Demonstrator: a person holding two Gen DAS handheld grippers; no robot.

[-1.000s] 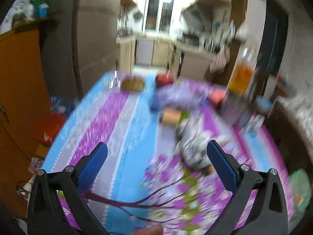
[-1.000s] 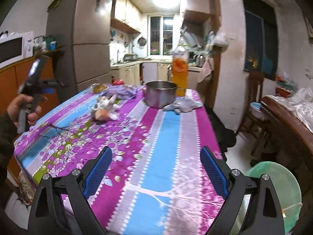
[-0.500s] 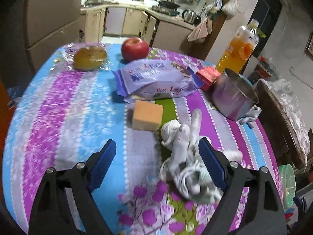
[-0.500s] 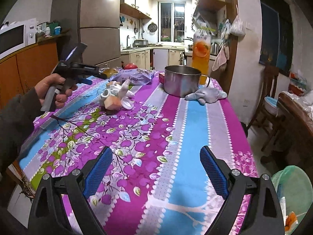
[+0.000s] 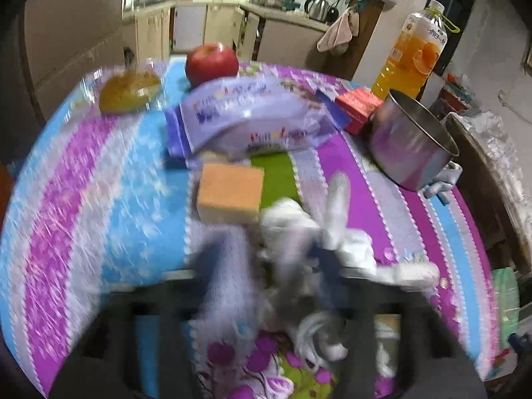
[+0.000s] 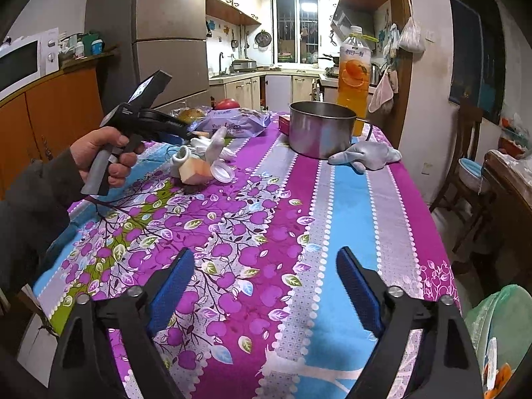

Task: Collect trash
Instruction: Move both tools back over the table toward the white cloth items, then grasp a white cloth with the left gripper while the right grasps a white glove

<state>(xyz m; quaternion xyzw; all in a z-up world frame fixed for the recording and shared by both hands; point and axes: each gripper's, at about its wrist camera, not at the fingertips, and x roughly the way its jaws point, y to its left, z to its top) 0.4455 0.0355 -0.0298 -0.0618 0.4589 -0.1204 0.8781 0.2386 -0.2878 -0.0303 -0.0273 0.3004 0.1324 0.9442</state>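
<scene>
A wad of white crumpled trash (image 5: pixel 296 226) lies mid-table beside an orange sponge (image 5: pixel 229 196). My left gripper (image 5: pixel 276 259) is tilted down onto the wad. Its blurred jaws are closing, and the pads press on the wad from both sides. In the right wrist view a hand holds that left gripper (image 6: pixel 199 139) at the white trash (image 6: pixel 212 146), next to the sponge (image 6: pixel 196 173) and a white cap (image 6: pixel 222 171). My right gripper (image 6: pixel 266 259) hovers over the near tablecloth. Its jaws are wide and closing a little, with nothing between them.
Behind the wad lie a purple snack bag (image 5: pixel 252 119), an apple (image 5: pixel 211 61), wrapped bread (image 5: pixel 129 91) and a red box (image 5: pixel 357 104). A steel pot (image 6: pixel 321 129), a juice bottle (image 6: pixel 354 69) and a grey glove (image 6: pixel 365 156) sit far right. A green-lined bin (image 6: pixel 498 326) stands beside the table.
The left gripper swung down over the table onto the white wad and its jaws closed in from wide. The right gripper came forward and lower, and its jaws narrowed slightly.
</scene>
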